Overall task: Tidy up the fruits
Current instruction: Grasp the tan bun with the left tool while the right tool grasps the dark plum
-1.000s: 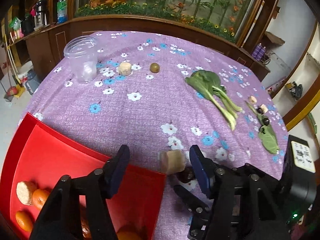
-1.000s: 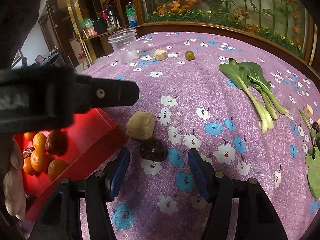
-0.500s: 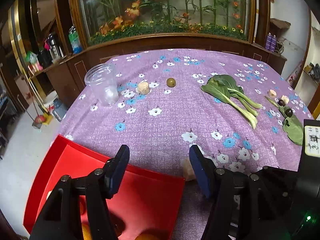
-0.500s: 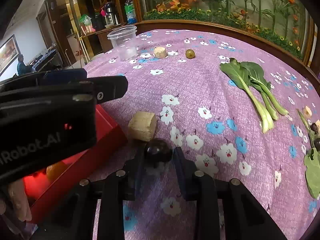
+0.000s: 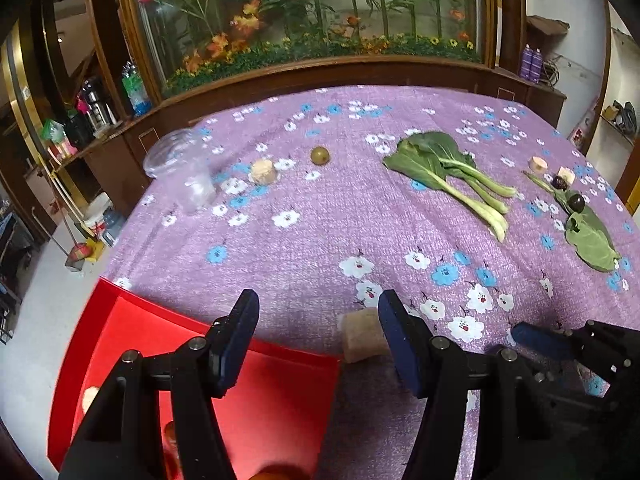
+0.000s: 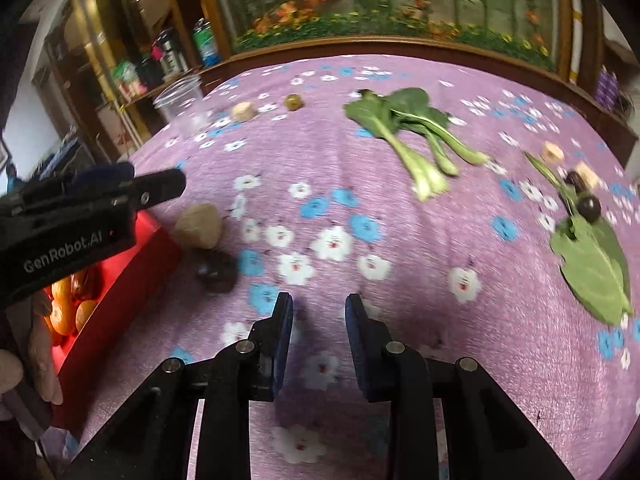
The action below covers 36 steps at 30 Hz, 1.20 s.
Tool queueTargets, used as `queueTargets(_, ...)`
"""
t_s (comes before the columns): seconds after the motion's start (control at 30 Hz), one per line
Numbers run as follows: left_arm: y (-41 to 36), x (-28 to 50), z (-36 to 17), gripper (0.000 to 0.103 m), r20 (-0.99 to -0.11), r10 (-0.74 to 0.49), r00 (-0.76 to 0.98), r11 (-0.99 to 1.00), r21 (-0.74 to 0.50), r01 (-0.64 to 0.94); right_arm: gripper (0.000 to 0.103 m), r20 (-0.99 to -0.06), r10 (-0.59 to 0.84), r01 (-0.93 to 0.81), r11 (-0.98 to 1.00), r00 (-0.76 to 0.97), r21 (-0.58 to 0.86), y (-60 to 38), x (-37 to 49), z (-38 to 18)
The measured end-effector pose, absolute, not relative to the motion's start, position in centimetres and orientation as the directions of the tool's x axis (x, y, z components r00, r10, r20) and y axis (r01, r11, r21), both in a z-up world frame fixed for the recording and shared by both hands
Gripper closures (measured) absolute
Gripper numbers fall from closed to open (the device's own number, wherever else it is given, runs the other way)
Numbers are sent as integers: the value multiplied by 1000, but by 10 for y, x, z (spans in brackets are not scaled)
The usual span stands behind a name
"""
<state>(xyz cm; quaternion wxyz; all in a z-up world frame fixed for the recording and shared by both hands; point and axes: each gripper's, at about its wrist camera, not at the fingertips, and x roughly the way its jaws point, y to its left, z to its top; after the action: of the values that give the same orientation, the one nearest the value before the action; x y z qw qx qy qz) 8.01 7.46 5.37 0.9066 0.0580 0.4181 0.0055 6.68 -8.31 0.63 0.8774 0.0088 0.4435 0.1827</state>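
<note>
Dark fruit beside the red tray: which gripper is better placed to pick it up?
Right. The right gripper is open, with the dark fruit close ahead, slightly left. The left gripper hangs over the tray rim, beside the tan piece.

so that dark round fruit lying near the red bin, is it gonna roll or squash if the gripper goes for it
The dark fruit looks round and smooth, so on the flat tablecloth it would probably roll if nudged off-centre. It seems small and likely light. The right gripper stands open behind it, not touching; whether it squashes easily cannot be told.
</note>
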Motion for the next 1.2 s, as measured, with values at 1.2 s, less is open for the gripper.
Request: queueTargets(1.2, 115, 54, 79, 77, -753, -275, 598, 957, -274, 95, 59, -732, 457, -477, 855, 506, 204, -31, 71, 16)
